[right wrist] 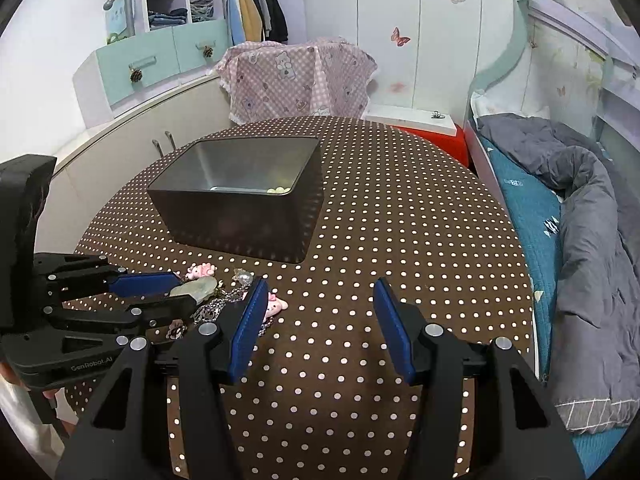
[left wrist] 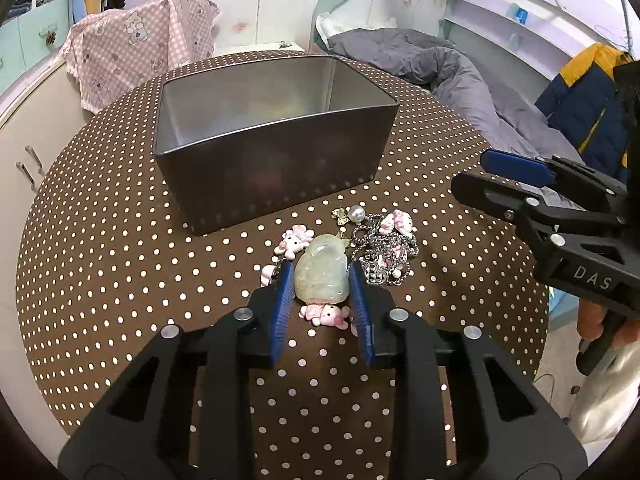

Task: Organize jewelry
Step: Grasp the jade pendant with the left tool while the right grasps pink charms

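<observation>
A pale green jade pendant (left wrist: 320,272) lies in a pile of jewelry on the dotted table, between the blue pads of my left gripper (left wrist: 320,280). The pads sit on both sides of it, close, but I cannot tell whether they press it. Around it lie pink cat charms (left wrist: 325,315), a silver chain with a heart (left wrist: 380,256) and a pearl (left wrist: 356,213). The grey metal box (left wrist: 272,120) stands behind the pile. My right gripper (right wrist: 320,300) is open and empty over bare table, right of the pile (right wrist: 224,296). The left gripper (right wrist: 176,290) and pendant (right wrist: 196,288) show at its left.
The round table (right wrist: 400,240) has a brown white-dotted cloth. A few pale beads (right wrist: 278,190) lie inside the box (right wrist: 240,176). A bed with a grey duvet (right wrist: 580,220) is on the right. A chair under pink cloth (right wrist: 296,80) stands behind the table.
</observation>
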A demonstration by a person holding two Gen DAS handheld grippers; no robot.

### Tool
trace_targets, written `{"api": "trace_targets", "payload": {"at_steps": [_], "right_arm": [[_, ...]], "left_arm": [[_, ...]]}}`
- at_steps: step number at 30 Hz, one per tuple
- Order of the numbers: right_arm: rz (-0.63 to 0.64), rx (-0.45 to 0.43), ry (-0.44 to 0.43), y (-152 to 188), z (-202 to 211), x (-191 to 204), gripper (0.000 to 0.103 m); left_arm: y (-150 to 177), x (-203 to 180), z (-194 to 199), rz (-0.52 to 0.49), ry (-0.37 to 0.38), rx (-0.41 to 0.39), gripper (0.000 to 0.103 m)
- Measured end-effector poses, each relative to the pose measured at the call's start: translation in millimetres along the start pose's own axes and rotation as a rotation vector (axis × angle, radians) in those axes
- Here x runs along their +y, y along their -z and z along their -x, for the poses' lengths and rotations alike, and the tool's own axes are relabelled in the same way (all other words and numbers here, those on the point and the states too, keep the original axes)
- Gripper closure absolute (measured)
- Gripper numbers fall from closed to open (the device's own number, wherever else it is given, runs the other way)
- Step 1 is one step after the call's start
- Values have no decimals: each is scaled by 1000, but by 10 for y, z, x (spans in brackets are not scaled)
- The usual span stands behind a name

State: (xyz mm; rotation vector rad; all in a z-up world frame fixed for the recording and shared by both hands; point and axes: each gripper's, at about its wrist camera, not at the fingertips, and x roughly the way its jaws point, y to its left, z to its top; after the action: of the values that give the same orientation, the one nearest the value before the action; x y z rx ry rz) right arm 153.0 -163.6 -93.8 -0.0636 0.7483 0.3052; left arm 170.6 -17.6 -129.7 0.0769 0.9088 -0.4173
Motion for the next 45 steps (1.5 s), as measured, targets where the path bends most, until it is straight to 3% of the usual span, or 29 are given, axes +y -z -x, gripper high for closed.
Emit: {"api": "trace_targets", "payload": {"at_steps": [21,32,39,41,43,45], "right_arm": [[32,20,-42,-15,-70,134,51],[68,37,-74,-26,-162,320,51],[76,41,-70,-43,-165,354,51],[76,39,-69,-52,-155,356,51],[79,36,-66,-58,-146,360,51],[83,34,-70,-61,-137,363,51]], "left_arm": [[16,201,206,66,6,-43,75],[238,297,175,57,-56,-17,75],[217,257,111,19,-101,-21,63],[196,249,92,10,-106,-23,64],[172,234,85,3,-110,-27,75],[164,260,89,14,-96,-26,75]]}}
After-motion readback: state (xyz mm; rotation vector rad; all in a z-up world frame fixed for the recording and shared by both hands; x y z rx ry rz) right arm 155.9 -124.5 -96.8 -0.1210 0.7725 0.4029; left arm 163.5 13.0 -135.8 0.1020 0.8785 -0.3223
